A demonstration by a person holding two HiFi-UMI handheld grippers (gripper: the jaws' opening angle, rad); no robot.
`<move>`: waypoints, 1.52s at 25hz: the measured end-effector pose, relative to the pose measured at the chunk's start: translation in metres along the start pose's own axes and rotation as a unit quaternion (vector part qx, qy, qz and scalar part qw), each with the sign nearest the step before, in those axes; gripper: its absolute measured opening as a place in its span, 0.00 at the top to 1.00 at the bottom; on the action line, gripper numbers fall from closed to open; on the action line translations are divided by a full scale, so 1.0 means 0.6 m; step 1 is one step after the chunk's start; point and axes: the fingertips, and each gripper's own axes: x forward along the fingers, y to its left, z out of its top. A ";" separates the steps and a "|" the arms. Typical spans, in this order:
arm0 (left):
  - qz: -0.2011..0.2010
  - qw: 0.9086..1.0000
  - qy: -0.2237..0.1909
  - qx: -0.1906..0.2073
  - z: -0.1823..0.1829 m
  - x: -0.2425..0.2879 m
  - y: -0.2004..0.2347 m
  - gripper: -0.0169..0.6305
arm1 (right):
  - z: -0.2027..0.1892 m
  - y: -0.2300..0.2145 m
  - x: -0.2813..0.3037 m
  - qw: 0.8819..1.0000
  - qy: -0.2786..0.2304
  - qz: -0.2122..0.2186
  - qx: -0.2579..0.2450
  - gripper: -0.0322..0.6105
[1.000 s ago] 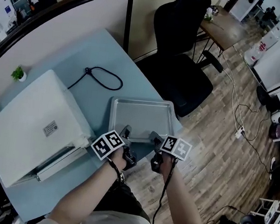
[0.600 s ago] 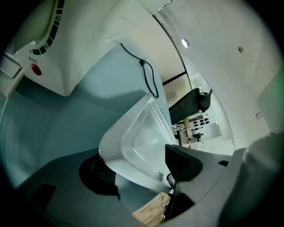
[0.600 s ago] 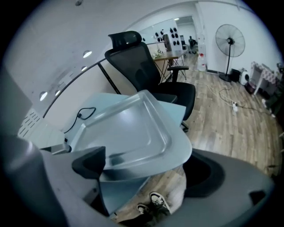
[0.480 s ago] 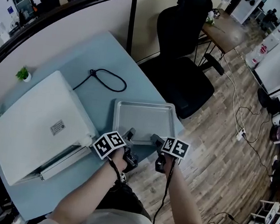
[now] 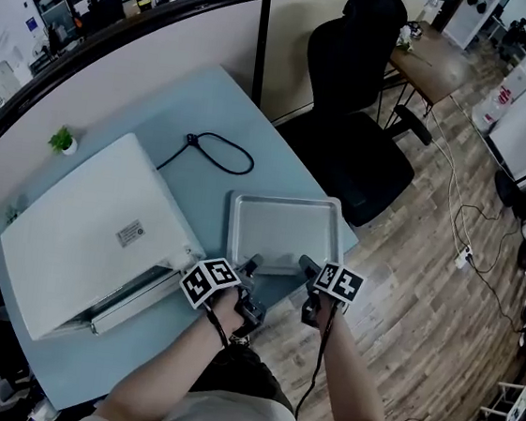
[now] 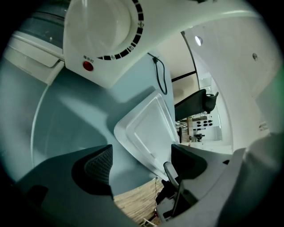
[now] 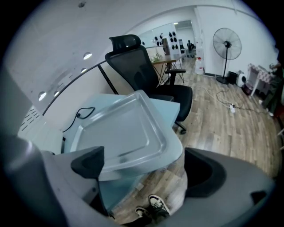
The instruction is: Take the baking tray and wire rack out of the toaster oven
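Note:
The flat grey baking tray lies on the blue table, close to its near right corner. To its left stands the white toaster oven; its dial fills the top of the left gripper view. No wire rack shows in any view. My left gripper is at the tray's near left edge and my right gripper at its near right edge. Both have just been opening. The tray sits loosely toward the right jaw of the left gripper. The tray's corner lies unpressed inside the right gripper.
A black cable loops on the table behind the tray. A black office chair stands beyond the table's right edge over wood floor. A small plant sits at the far left. A standing fan is farther off.
Both pairs of jaws have spread apart from the tray's near edge. The left gripper has drifted a little toward the oven; the tray lies still.

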 end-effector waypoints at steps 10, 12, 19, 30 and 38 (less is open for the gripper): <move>-0.059 0.990 -0.032 0.123 0.011 -0.126 -0.048 0.37 | 0.004 0.124 -0.143 0.991 -0.038 0.119 0.045 0.08; -0.060 0.988 -0.046 0.138 0.022 -0.157 -0.039 0.37 | -0.007 0.161 -0.168 0.985 -0.036 0.160 0.055 0.09; -0.058 0.984 -0.112 0.126 0.068 -0.292 0.031 0.37 | -0.071 0.301 -0.248 0.959 -0.013 0.280 0.044 0.23; -0.080 0.963 -0.257 0.027 0.138 -0.500 0.154 0.37 | -0.201 0.492 -0.295 0.926 0.078 0.370 0.010 0.29; -0.085 0.932 -0.351 -0.043 0.165 -0.608 0.238 0.42 | -0.277 0.572 -0.305 0.912 0.131 0.389 -0.020 0.32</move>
